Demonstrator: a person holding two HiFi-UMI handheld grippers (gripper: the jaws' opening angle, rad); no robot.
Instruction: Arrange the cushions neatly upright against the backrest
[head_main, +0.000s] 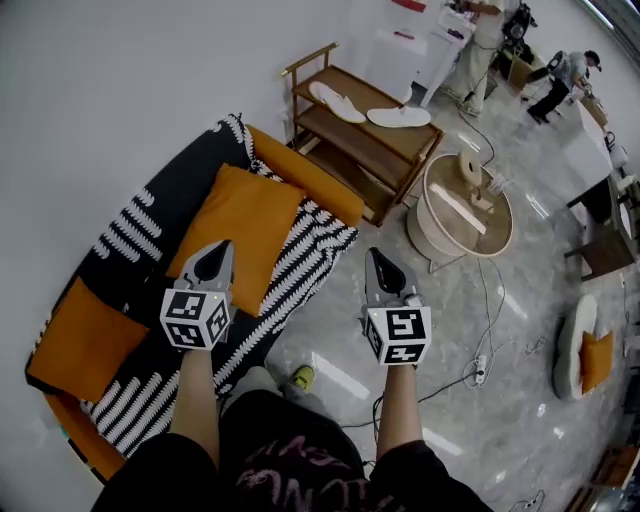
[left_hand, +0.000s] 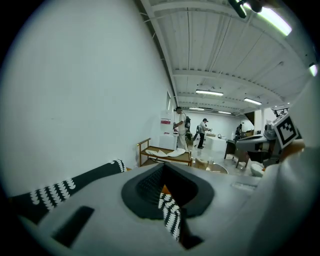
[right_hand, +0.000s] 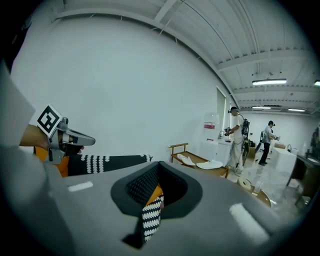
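Both tongs are closed and empty. My left gripper (head_main: 212, 265) hangs over a square orange fabric cushion (head_main: 240, 220), which lies on the sofa (head_main: 300, 170) seat atop a black-and-white patterned throw (head_main: 315, 245). A second cushion (head_main: 85, 335) lies at the near end. My right gripper (head_main: 382, 270) is past the seat edge, over open glossy floor (head_main: 520, 330).
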